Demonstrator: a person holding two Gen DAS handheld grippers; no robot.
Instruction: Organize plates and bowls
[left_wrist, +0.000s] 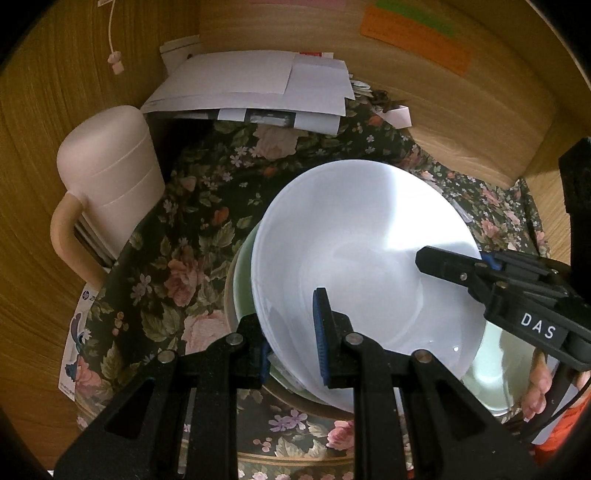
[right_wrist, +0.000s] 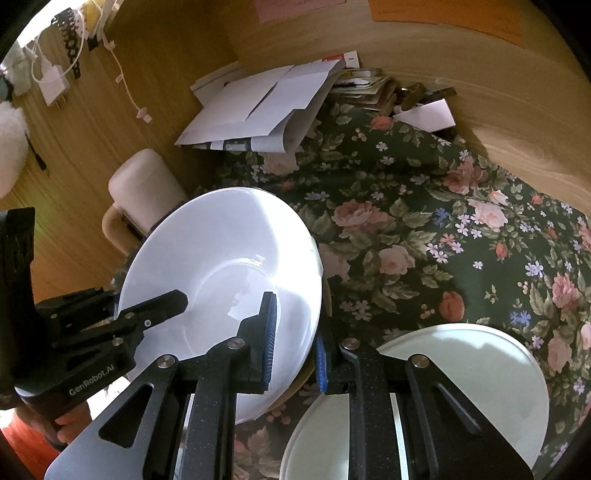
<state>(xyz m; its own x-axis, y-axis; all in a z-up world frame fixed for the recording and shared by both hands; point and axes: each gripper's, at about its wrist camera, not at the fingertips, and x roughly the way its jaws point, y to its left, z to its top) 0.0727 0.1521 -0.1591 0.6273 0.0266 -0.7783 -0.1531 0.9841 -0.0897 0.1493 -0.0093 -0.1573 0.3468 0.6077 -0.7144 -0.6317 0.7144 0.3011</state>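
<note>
1. Pinching the near rim of a tilted white plate (left_wrist: 354, 251), the left gripper (left_wrist: 293, 347) has one finger inside the plate and one finger under it, clamped on the rim.
2. From the right wrist view, the right gripper (right_wrist: 293, 343) bites the other side of the same white plate, with one blue pad (right_wrist: 269, 339) on top and the other pad below the rim.
3. The white plate sits on top of a stack, and a pale green dish (left_wrist: 242, 280) peeks out just under it on the left.
4. A second pale green plate (right_wrist: 465, 373) lies flat just beside the stack, right under the right gripper.
5. All the dishes rest on a dark flower cloth (right_wrist: 424, 229) that covers the tabletop.
6. A pink jug (left_wrist: 107, 184) with a handle stands near the stack, on the left side.
7. Farther back, white papers (left_wrist: 258, 88) lie in a messy pile at the edge of the cloth.
8. Behind it all is a wooden wall (left_wrist: 55, 92), with an orange note (left_wrist: 417, 42) stuck on it and a white cord (left_wrist: 112, 37) hanging down.
</note>
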